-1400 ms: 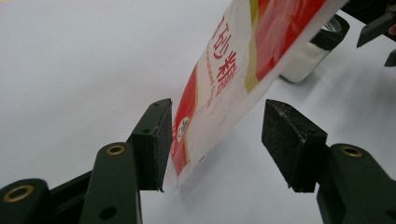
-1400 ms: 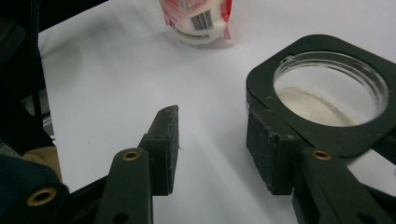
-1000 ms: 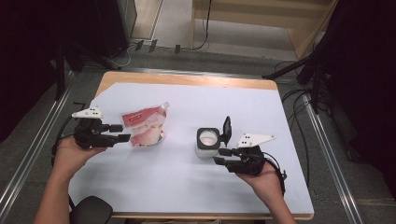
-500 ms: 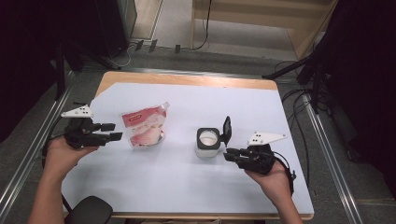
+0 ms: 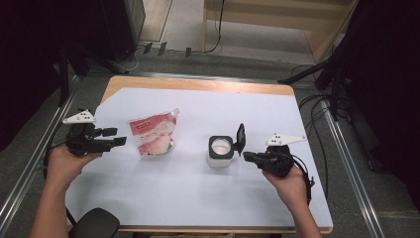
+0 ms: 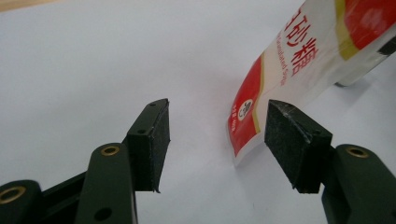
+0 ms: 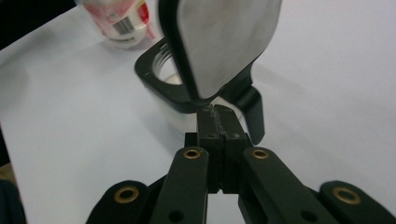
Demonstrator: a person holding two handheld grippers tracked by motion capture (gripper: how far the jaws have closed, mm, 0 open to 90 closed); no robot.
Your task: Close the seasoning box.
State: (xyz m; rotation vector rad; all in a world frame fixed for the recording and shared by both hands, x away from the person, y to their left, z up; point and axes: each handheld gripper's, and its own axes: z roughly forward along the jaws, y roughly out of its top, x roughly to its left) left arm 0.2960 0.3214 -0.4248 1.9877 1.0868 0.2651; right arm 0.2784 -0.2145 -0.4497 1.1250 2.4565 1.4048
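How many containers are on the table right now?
2. A red-and-white pouch leans over a small clear dish on the left, just ahead of the open left gripper. A jar with its black flip lid raised stands right of centre, by the shut right gripper.

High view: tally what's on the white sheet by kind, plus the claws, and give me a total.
Red-and-white pouches: 1
Black-topped jars with the flip lid open: 1
Small round containers behind the pouch: 1
Hand-held claws: 2, the left claw open beside the pouch, the right claw shut near the jar's lid
Total: 5
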